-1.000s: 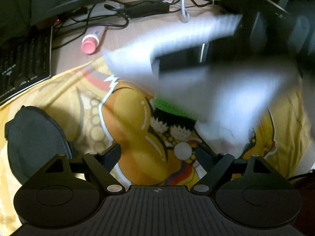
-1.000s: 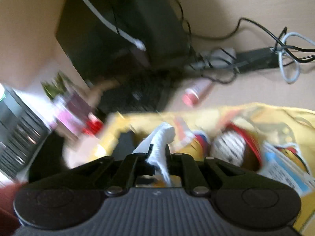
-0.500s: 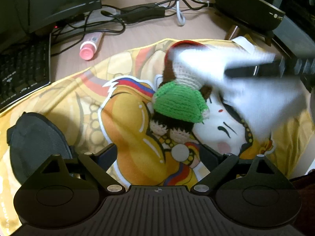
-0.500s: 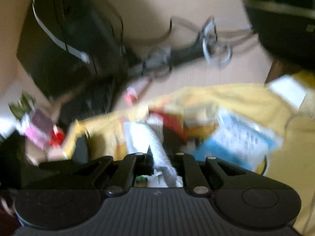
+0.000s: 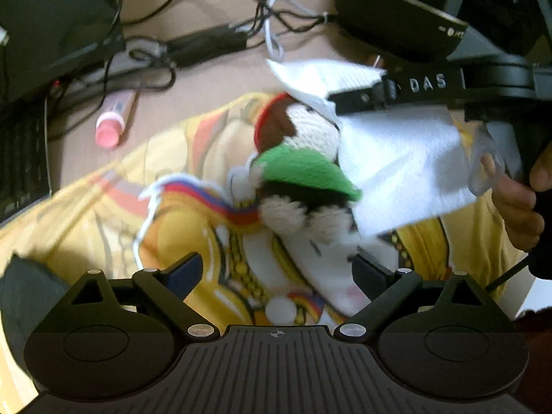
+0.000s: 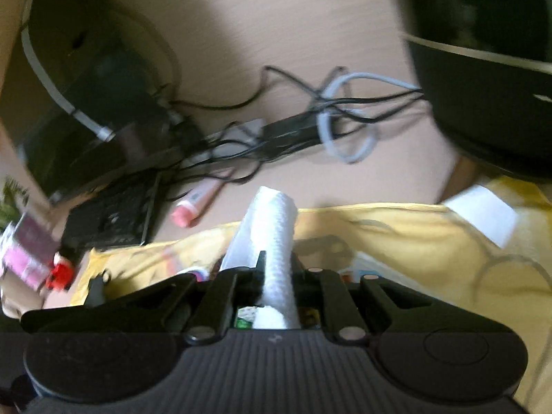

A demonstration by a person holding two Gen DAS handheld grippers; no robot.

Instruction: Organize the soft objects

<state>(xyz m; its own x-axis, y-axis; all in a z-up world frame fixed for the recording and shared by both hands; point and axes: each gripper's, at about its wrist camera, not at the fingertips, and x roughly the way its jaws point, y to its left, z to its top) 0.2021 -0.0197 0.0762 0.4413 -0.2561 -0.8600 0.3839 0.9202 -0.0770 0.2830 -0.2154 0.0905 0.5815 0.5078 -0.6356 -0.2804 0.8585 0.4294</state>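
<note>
My right gripper [image 6: 276,269] was clamped on a white paper towel [image 6: 272,234], the sheet pinched between closed jaws and standing up in a loose roll in front of them. A second earlier that towel had swept blurred across the middle of my left view; by this moment it had travelled to the right side, where it hung off the right gripper [image 5: 355,103] above the yellow printed cloth [image 5: 86,207], draped just behind and beside the crocheted doll [image 5: 303,172] with its green cap. With the towel moved aside, the doll showed plainly, lying on the cloth.

My left gripper [image 5: 276,269] held nothing. Its jaws were opening wider, with only the cloth's print seen between them and the doll a little way ahead of the tips. I judged that I was readying it to take the doll, while the towel was yet to be set down. A pink tube [image 5: 112,122] lay on the bare desk [image 5: 214,79] past the cloth's edge, near the tangled cables [image 5: 207,39], apart from everything soft.
</note>
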